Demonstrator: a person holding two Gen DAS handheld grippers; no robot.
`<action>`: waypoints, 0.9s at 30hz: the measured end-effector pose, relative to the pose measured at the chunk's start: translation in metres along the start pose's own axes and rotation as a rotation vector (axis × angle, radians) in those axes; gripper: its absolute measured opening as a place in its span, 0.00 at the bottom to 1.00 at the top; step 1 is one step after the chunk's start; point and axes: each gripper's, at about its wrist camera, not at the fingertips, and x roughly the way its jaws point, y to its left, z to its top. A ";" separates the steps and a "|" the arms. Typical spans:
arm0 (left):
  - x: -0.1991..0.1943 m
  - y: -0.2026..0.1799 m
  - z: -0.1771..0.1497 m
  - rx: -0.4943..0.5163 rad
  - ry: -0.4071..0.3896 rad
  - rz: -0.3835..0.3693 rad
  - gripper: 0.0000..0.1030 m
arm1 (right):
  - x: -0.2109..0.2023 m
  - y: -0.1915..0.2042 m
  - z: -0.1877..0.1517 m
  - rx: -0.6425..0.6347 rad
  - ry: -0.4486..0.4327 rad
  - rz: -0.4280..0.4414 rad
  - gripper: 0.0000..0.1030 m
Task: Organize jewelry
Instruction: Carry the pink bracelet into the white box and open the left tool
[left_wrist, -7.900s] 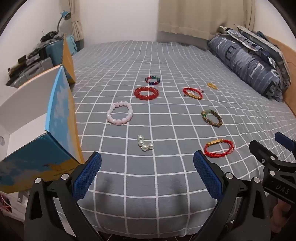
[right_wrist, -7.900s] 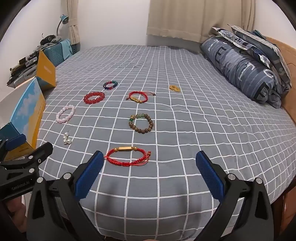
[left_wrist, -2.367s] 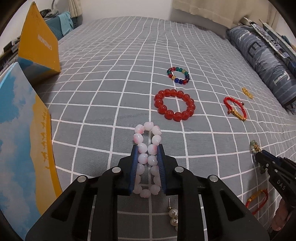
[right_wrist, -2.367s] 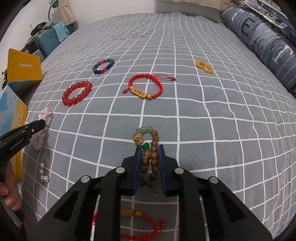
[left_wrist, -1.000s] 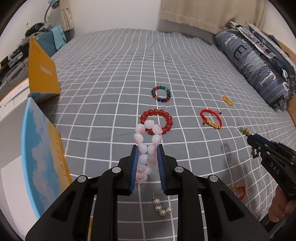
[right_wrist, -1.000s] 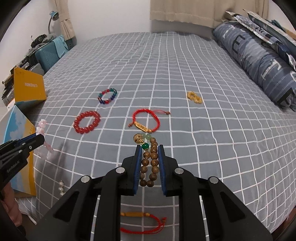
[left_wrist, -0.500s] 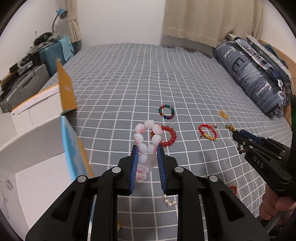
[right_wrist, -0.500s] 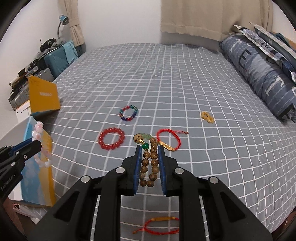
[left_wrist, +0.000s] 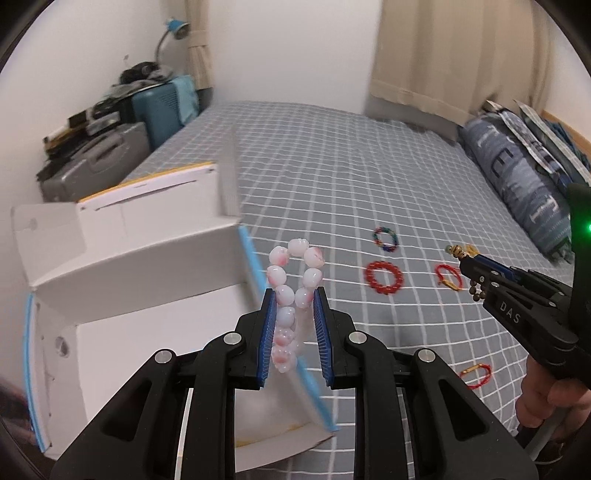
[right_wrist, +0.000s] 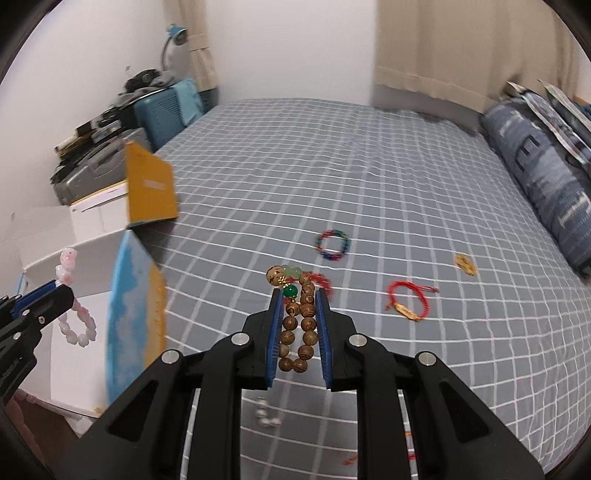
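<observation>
Grid-check bedspread (left_wrist: 332, 177) ahead of both claws. Left claw (left_wrist: 294, 306) pinched tight on pink bead bracelet (left_wrist: 293, 291), held over open white box (left_wrist: 147, 332). Right claw (right_wrist: 298, 310) clamped on wooden bead bracelet (right_wrist: 298, 325), above the bed.

open box (left_wrist: 155, 258) at bed's left edge, left claw (left_wrist: 294, 317) above box rim clamping bead bracelet (left_wrist: 295, 291), right claw (right_wrist: 298, 321) over bed (right_wrist: 332, 177) clamping wooden bracelet (right_wrist: 298, 325), four bracelets lying mid-bed beyond, pillows (right_wrist: 546, 166) at right
</observation>
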 end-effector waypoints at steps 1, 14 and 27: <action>-0.001 0.005 0.000 -0.008 0.001 0.006 0.20 | 0.000 0.009 0.002 -0.012 0.000 0.009 0.16; -0.027 0.103 -0.026 -0.146 0.011 0.146 0.20 | -0.010 0.135 0.010 -0.171 -0.021 0.215 0.16; -0.024 0.167 -0.050 -0.247 0.064 0.232 0.20 | 0.021 0.214 -0.013 -0.279 0.082 0.289 0.15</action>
